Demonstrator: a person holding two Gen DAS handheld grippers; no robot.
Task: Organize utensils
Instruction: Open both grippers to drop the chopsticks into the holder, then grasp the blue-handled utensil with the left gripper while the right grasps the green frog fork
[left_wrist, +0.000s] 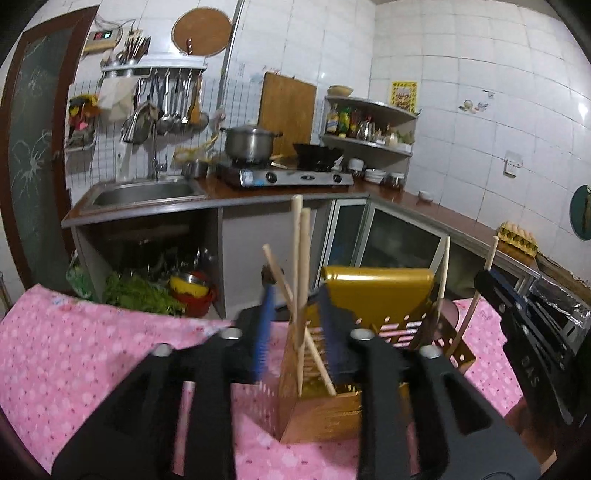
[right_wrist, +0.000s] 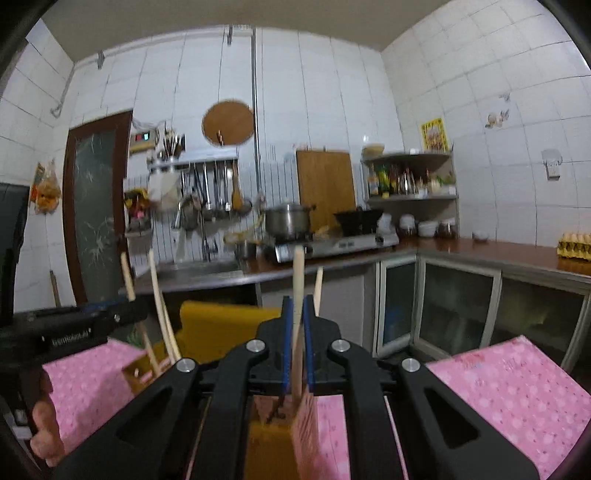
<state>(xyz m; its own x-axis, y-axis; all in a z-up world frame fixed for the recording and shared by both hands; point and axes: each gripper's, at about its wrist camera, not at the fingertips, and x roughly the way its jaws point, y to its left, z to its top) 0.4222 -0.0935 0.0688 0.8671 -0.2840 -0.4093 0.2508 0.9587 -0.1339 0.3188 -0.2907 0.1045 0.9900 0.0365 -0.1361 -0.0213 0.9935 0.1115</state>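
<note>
A gold perforated utensil holder (left_wrist: 321, 410) stands on the pink tablecloth (left_wrist: 74, 350). Several wooden chopsticks (left_wrist: 297, 229) stand in its front compartment, some upright and some leaning. My left gripper (left_wrist: 297, 295) straddles them, and its blue pads (left_wrist: 263, 332) stand clear of the wood. In the right wrist view my right gripper (right_wrist: 297, 301) is shut on one upright chopstick (right_wrist: 298, 266), whose lower end dips into the holder (right_wrist: 221, 325). That gripper (left_wrist: 495, 282) also shows at the right edge of the left wrist view. The left gripper (right_wrist: 122, 314) and the hand (right_wrist: 44, 424) holding it show at the left.
Behind the table runs an L-shaped counter (left_wrist: 424, 203) with a sink (left_wrist: 144, 192), a gas stove (left_wrist: 284, 177) carrying a pot and a wok, and an egg tray (left_wrist: 517, 236). Vegetables and bowls lie under the sink (left_wrist: 147, 291).
</note>
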